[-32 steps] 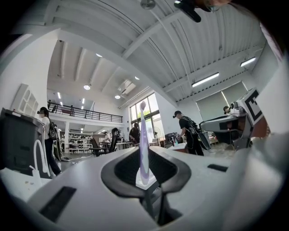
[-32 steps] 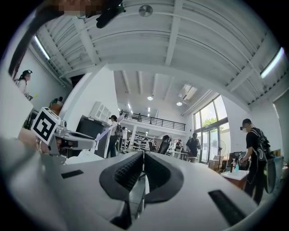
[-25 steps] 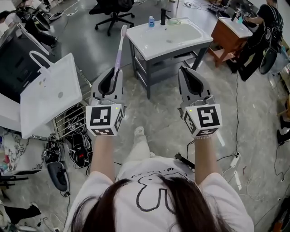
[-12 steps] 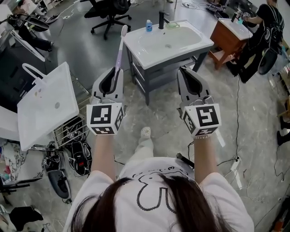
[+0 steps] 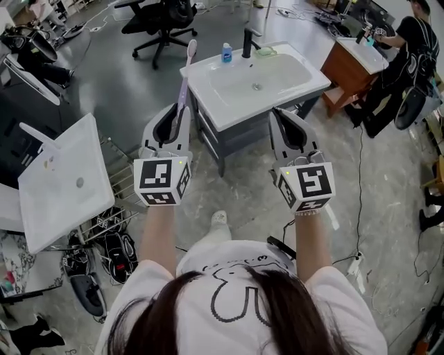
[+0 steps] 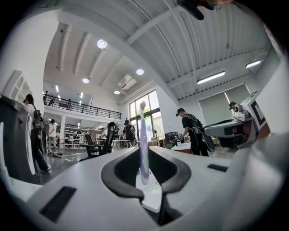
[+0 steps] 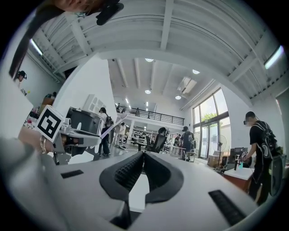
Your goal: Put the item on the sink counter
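A long lavender-and-white toothbrush [image 5: 186,73] sticks out forward from my left gripper [image 5: 173,109], which is shut on its handle end. In the left gripper view the toothbrush [image 6: 143,140] stands upright between the dark pads. My right gripper [image 5: 279,112] is held level beside it, jaws closed with nothing between them; its tips meet in the right gripper view [image 7: 143,155]. Just ahead of both stands the white sink counter [image 5: 291,66] on a grey frame, with a black faucet [image 5: 248,43], a blue bottle [image 5: 226,53] and a green item [image 5: 266,50] at its back edge.
A loose white basin [image 5: 66,177] leans on a wire rack at the left, with shoes and bags on the floor below. A black office chair [image 5: 163,17] stands behind the sink. At the right are a wooden vanity [image 5: 350,59], a person [image 5: 409,41] and floor cables.
Both grippers and the person have moved forward toward the sink counter, which now lies closer to the jaw tips. The toothbrush stays gripped in the left gripper.
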### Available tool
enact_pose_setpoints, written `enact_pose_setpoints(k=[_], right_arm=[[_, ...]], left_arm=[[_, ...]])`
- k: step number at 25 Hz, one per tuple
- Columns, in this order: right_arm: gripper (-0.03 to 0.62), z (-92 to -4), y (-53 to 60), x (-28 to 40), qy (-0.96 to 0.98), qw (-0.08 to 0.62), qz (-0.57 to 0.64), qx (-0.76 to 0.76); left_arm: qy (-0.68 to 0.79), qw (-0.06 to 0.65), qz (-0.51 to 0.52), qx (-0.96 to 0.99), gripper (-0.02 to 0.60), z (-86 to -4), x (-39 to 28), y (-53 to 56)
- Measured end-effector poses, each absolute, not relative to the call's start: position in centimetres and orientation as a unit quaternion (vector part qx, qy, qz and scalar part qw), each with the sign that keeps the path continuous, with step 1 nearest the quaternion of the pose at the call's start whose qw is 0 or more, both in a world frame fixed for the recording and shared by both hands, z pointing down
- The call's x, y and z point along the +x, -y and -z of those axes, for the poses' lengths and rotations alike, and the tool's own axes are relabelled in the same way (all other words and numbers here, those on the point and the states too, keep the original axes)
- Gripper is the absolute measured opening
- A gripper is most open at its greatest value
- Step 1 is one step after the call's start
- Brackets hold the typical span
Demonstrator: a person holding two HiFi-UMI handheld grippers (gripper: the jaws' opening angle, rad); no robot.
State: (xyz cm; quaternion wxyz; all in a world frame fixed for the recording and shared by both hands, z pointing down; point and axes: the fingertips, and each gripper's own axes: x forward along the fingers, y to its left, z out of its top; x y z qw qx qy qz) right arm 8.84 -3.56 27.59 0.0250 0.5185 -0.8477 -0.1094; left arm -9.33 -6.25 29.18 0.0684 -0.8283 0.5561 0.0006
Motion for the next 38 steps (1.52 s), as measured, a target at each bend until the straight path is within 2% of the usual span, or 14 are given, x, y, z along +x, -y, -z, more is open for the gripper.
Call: enact_pose_setpoints(k=[14,26,38], right_arm=[[0.033,-27.9,19.3,7.0,0.848,0.045,0.106,0.517],[0.033,-30.2,24.2,6.7,0.852,0.067,0.084,0.512],[0.033,-33.8,31.5,7.9,0.865,0.077,0.044,0.494]], left_arm=[[-0.551,0.044,0.010,-0.833,0.063,-31.1,-10.8,22.0],[-0.558,0.018,0.033,-0.829,0.063,-33.7,-12.1,27.0],[-0.563,-0.038,0.087,-0.821,0.063,-39.3,-11.5,33.3]])
